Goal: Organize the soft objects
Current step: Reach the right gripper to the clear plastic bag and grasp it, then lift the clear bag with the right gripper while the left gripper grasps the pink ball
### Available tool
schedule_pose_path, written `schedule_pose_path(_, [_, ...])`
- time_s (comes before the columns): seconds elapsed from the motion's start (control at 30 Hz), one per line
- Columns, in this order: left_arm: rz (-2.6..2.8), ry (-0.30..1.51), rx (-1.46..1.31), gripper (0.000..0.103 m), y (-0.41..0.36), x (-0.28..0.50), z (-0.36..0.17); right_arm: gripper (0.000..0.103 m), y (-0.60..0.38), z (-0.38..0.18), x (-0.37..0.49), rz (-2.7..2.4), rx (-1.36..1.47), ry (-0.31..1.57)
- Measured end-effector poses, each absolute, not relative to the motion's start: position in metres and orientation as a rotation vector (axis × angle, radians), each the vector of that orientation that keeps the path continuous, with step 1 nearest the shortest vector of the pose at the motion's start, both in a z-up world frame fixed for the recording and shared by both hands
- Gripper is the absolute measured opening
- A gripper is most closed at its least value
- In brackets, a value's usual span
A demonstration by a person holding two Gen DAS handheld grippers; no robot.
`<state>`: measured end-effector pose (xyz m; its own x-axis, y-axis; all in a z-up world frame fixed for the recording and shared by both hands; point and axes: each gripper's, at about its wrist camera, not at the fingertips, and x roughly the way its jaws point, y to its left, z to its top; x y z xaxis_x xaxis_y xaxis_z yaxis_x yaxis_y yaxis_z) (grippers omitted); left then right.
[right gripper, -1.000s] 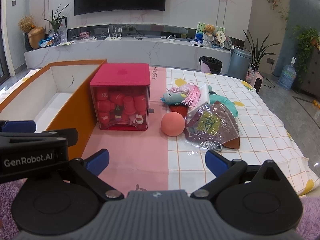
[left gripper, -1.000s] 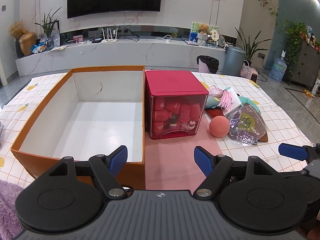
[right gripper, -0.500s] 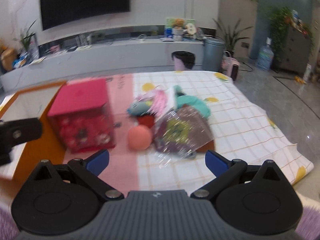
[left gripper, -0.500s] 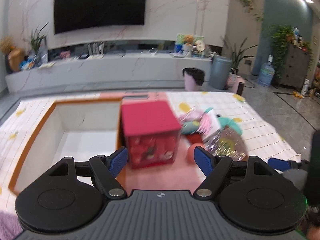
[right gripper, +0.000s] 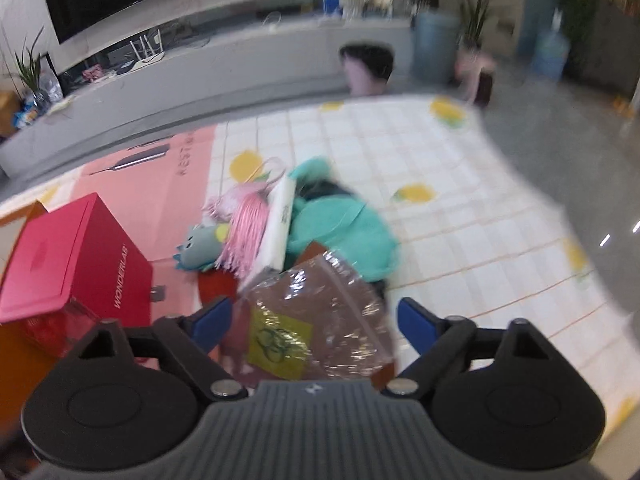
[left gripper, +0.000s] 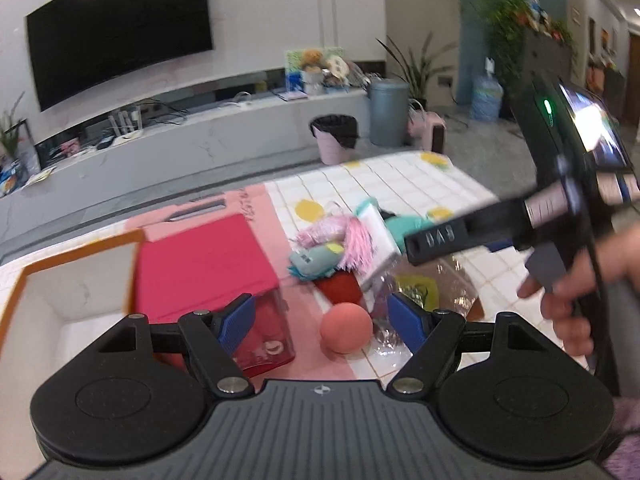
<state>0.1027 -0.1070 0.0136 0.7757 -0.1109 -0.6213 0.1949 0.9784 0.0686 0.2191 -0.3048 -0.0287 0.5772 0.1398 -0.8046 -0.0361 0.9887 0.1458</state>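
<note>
Now right gripper (right gripper: 314, 322), jaws closing but not yet gripping, hangs over the crinkly bag (right gripper: 316, 320) on the table (right gripper: 460, 208); likely light, slippery, best pinched mid-body; left gripper (left gripper: 322, 320) released, empty.

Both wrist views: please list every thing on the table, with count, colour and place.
storage box: one, orange outside, white inside, left.
red case: one, beside the box.
ball: one, coral, right of the case.
soft toys: a pile; teal, grey-blue, pink fringe; behind the ball.
plastic bag: one, clear, yellow label, front of the pile.
left tongs: open, above the ball.
right tongs: closing around the bag, not yet pressing.
hand: one, right edge.
</note>
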Motion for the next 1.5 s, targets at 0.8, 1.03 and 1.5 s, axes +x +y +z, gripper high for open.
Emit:
schedule_pose_path(0.8, [-0.239, 0.717, 0.0, 0.088, -0.093, 0.12, -0.058, 0.001, -0.308, -0.067, 0.233, 0.198, 0.09, 1.063])
schedule_pose_path(1.03, [-0.245, 0.725, -0.007, 0.088, -0.09, 0.116, -0.057, 0.021, -0.336, -0.061, 0.223, 0.1, 0.135, 1.036])
schedule_pose_path(1.5, [-0.251, 0.727, -0.063, 0.088, -0.07, 0.114, -0.047, 0.083, -0.282, -0.075, 0.235, 0.142, -0.028, 1.014])
